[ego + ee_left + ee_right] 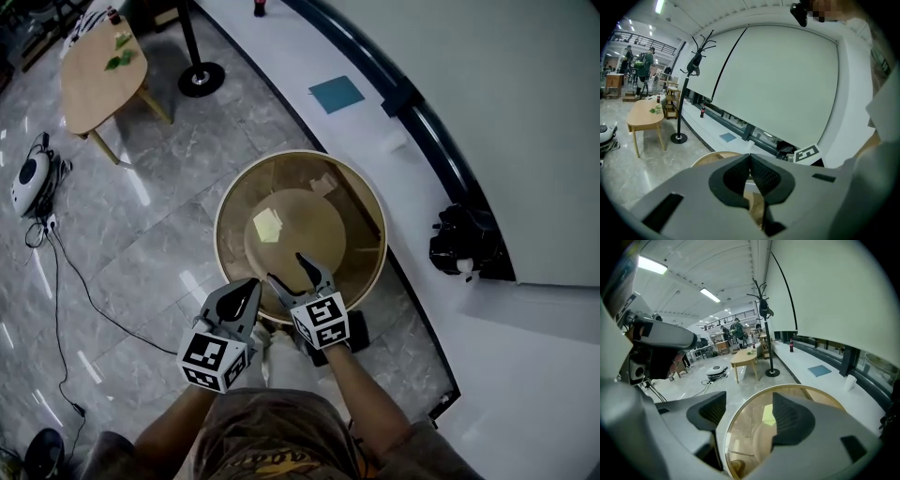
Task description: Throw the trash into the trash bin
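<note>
- Head view: right gripper [289, 270] hangs over the trash bin [361, 220] rim, jaws apart, empty; yellow scrap [267, 226] lies inside.
- Left gripper [751, 158] jaws closed together, empty.

The trash bin [231, 214] gapes wide, its mouth unobstructed from above; a raised white ledge [525, 347] crowds its right side, open floor [141, 253] its left.

The floor [159, 216] is grey polished stone and reflects the ceiling lamps [651, 264]. A pale wooden table [98, 70] stands far left, near a black post [200, 77] with a round base. At the right, a white ledge [300, 66] runs below a curved white wall [778, 84]. A blue sheet [337, 94], perhaps paper, lies on the ledge.
</note>
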`<state>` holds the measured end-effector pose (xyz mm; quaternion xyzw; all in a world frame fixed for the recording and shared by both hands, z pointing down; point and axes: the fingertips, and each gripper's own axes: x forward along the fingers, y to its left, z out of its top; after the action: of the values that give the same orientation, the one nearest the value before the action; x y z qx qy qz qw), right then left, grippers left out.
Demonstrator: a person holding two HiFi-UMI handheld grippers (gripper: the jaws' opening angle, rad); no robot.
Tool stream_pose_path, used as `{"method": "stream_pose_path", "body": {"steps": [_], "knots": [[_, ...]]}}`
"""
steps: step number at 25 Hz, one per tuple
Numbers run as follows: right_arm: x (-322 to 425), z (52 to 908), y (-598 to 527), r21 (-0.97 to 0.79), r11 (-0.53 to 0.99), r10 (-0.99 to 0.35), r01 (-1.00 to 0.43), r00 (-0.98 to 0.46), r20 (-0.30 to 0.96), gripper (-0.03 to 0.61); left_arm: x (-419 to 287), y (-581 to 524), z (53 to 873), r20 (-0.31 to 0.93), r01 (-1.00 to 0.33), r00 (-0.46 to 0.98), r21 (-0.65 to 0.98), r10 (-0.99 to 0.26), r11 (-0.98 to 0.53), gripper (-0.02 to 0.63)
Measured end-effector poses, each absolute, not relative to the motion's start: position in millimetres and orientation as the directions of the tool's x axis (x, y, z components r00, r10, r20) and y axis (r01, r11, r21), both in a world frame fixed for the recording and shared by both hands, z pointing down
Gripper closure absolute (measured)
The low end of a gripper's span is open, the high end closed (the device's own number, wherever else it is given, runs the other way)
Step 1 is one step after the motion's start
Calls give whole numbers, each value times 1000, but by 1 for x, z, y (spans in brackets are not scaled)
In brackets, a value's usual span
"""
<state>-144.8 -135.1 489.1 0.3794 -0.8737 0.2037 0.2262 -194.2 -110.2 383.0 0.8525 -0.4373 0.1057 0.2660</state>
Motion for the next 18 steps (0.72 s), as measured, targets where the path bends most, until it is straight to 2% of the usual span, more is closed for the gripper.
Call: {"method": "stream_pose_path", "body": {"steps": [18], "knots": [[-158,674,-220,-184,544,-578,-819,-525,625,262,-214,-154,537,462,-781,624,393,-630,-485,594]]}}
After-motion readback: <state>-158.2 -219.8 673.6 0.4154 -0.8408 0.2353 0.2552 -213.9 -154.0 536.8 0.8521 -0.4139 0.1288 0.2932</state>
